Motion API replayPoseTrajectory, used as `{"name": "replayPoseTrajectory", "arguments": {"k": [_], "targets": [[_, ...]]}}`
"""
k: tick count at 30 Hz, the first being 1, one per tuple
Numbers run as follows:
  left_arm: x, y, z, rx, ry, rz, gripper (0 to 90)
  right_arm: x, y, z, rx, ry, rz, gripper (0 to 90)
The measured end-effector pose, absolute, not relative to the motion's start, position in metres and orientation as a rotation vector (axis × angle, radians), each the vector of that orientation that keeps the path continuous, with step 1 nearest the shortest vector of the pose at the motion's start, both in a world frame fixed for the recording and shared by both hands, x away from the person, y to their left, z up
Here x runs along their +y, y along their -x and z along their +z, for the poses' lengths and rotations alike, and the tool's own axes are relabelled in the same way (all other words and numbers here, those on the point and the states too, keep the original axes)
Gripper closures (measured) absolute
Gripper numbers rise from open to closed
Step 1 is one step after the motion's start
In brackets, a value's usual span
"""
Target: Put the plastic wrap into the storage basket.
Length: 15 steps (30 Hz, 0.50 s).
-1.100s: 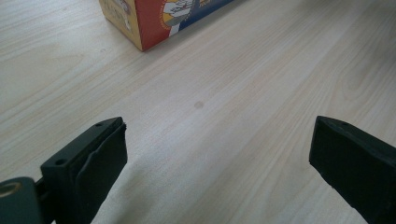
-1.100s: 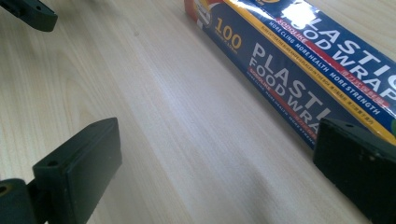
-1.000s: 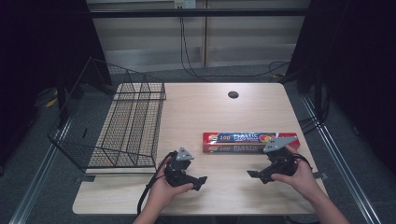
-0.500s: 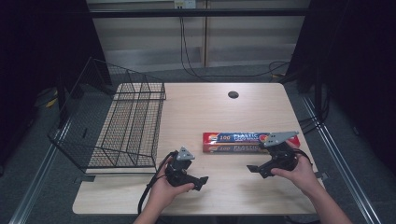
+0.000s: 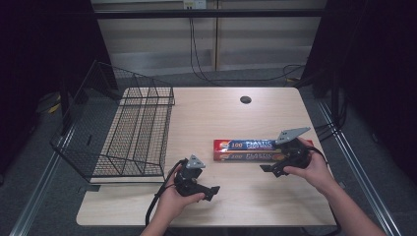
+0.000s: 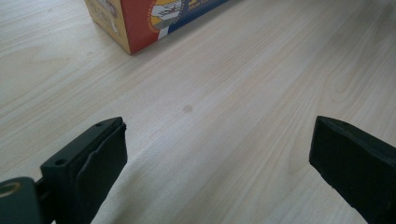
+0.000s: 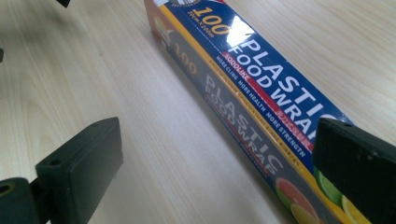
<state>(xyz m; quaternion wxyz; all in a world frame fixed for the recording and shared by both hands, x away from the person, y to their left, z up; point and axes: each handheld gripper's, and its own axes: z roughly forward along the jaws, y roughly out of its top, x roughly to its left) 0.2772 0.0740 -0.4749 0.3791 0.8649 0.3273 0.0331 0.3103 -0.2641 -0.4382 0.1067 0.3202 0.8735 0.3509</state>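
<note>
We see the long red-and-blue cardboard box of plastic food wrap (image 5: 248,150) lying flat on the pale wooden table (image 5: 255,196), right of centre, with its long side across the table. The right gripper (image 5: 269,169) sits just beside the box's right end, low over the wood. In the right gripper view its two black jaws stand wide apart — one over bare table, the other in front of the fruit-printed end of the box, so the box is partly between them but not clamped. We judge this angle is chosen so the jaws can close across the narrow width of the box, not along its length, which they cannot span.

The left gripper (image 5: 214,192) is held near the front edge, well apart from the box. Its jaws are also spread open w/ nothing between them; its view shows bare wood and, farther off, one corner of the box. Probably it waits there so it does not block the right hand's approach.

The black wire mesh basket (image 5: 123,142) stands at the left side of the table, open on top — prob. the place where the box should go, but this is only our guess.
</note>
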Motion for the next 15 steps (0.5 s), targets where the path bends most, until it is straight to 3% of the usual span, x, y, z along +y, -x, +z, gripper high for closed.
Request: {"name": "replayPoseTrajectory", "arguments": {"k": [15], "targets": [[0.069, -0.275, -0.474, 0.807, -2.221, 0.071, 4.1, -0.255, -0.342, -0.437, 2.599, -0.921, 0.918, 0.6]]}}
